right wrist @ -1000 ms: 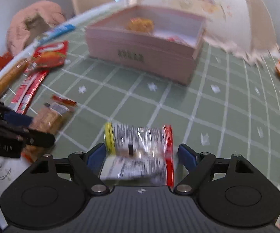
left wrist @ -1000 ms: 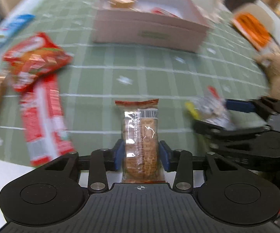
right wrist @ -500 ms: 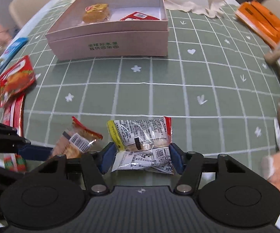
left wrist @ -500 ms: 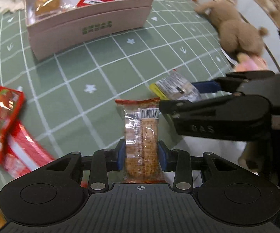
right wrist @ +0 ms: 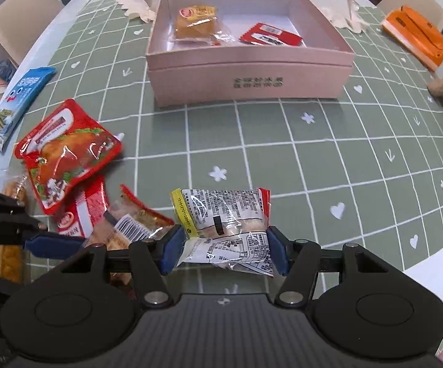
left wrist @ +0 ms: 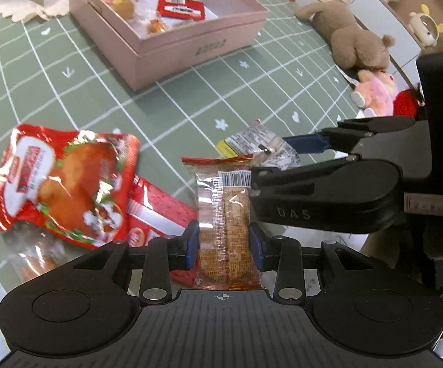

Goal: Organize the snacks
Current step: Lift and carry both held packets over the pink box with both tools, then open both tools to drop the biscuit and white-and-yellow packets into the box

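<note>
My left gripper is shut on a clear packet of brown crackers with red ends, held upright above the green checked tablecloth. Just to its right, my right gripper is shut on a clear printed packet with a yellow end and a red end; both blue pads press its sides. The two grippers hang close side by side. Beyond them stands the open pink box, which holds a yellow-brown cake packet and a red packet.
A red chicken-leg pouch lies on long red-and-white packets at the left, with a blue packet near the table edge. An orange pack and plush toys lie at the right. A beige chair stands far left.
The right jaws have closed onto the printed packet. Both grippers have rolled and shifted together with their packets, so the pink box now shows from above with its contents in sight.
</note>
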Demonstrator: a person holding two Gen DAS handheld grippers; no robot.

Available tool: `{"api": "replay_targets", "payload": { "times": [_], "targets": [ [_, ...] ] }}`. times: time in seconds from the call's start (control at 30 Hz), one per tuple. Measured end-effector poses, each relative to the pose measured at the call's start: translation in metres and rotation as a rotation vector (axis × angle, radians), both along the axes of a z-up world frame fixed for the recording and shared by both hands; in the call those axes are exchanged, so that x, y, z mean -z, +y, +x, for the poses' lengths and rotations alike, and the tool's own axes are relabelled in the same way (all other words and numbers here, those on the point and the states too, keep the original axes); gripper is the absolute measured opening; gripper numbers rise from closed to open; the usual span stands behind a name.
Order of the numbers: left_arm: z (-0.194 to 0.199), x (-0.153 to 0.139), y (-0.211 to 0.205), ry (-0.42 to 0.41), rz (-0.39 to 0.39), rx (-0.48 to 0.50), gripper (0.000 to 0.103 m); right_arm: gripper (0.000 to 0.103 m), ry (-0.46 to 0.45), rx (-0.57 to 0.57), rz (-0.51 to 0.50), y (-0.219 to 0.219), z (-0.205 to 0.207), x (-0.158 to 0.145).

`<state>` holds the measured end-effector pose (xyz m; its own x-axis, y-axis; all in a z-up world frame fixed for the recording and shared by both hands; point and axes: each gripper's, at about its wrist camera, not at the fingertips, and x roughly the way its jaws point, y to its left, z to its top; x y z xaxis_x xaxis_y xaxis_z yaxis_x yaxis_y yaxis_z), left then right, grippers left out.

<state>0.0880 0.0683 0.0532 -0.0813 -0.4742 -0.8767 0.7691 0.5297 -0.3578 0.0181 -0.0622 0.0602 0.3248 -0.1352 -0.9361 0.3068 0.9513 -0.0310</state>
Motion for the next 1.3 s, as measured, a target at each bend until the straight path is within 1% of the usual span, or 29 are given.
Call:
{"api": "replay_targets", "payload": {
  "times": [0.1, 0.2, 0.33, 0.43, 0.53, 0.6, 0.7, 0.73, 0.77, 0.83, 0.93, 1.0, 1.07, 1.13, 1.17, 1.2, 1.23, 1.3],
  "targets": [
    [0.007, -0.009, -0.001, -0.014, -0.011, -0.003, 0.039, 0.059, -0.032, -0.001, -0.014, -0.005, 0.002, -0.009],
    [0.021, -0.026, -0.014, -0.014, -0.046, -0.014, 0.039, 0.059, -0.08, 0.009, -0.021, -0.019, 0.001, -0.023],
    [0.044, -0.058, -0.037, -0.087, -0.088, -0.026, 0.039, 0.059, -0.145, 0.018, -0.016, -0.035, 0.002, -0.042],
    [0.066, -0.074, -0.057, -0.137, -0.122, -0.018, 0.039, 0.059, -0.19, 0.023, -0.055, -0.045, 0.014, -0.055],
    [0.097, -0.075, -0.075, -0.141, -0.114, -0.006, 0.039, 0.059, -0.217, 0.051, -0.101, -0.051, 0.036, -0.068],
    [0.123, -0.067, -0.086, -0.151, -0.087, -0.008, 0.04, 0.059, -0.245, 0.049, -0.121, -0.05, 0.058, -0.074],
    [0.161, -0.052, -0.094, -0.108, -0.065, -0.031, 0.042, 0.059, -0.245, 0.049, -0.176, -0.046, 0.097, -0.075],
    [0.172, -0.048, -0.096, -0.095, -0.054, -0.027, 0.042, 0.06, -0.251, 0.045, -0.163, -0.047, 0.107, -0.075],
    [0.182, -0.046, -0.098, -0.087, -0.039, -0.013, 0.038, 0.061, -0.245, 0.034, -0.128, -0.051, 0.118, -0.073],
    [0.196, -0.044, -0.102, -0.075, -0.013, 0.025, 0.038, 0.062, -0.169, 0.035, -0.051, -0.064, 0.145, -0.065],
    [0.214, -0.043, -0.11, -0.045, -0.001, 0.063, 0.037, 0.063, -0.088, 0.07, 0.026, -0.082, 0.174, -0.055],
    [0.227, -0.04, -0.117, -0.024, 0.008, 0.061, 0.037, 0.063, -0.064, 0.097, 0.049, -0.089, 0.186, -0.051],
    [0.237, -0.038, -0.121, 0.003, 0.028, 0.058, 0.037, 0.063, -0.021, 0.119, 0.061, -0.09, 0.194, -0.046],
    [0.243, -0.034, -0.124, 0.029, 0.066, 0.057, 0.037, 0.063, 0.042, 0.129, 0.049, -0.089, 0.201, -0.04],
    [0.244, -0.033, -0.124, 0.037, 0.082, 0.057, 0.037, 0.06, 0.072, 0.122, 0.036, -0.089, 0.204, -0.037],
    [0.245, -0.032, -0.125, 0.045, 0.095, 0.06, 0.037, 0.051, 0.098, 0.109, 0.024, -0.087, 0.205, -0.034],
    [0.246, -0.031, -0.126, 0.05, 0.103, 0.063, 0.037, 0.046, 0.119, 0.098, 0.018, -0.086, 0.207, -0.032],
    [0.246, -0.03, -0.129, 0.05, 0.119, 0.071, 0.037, 0.033, 0.153, 0.092, 0.023, -0.085, 0.207, -0.029]
  ]
}}
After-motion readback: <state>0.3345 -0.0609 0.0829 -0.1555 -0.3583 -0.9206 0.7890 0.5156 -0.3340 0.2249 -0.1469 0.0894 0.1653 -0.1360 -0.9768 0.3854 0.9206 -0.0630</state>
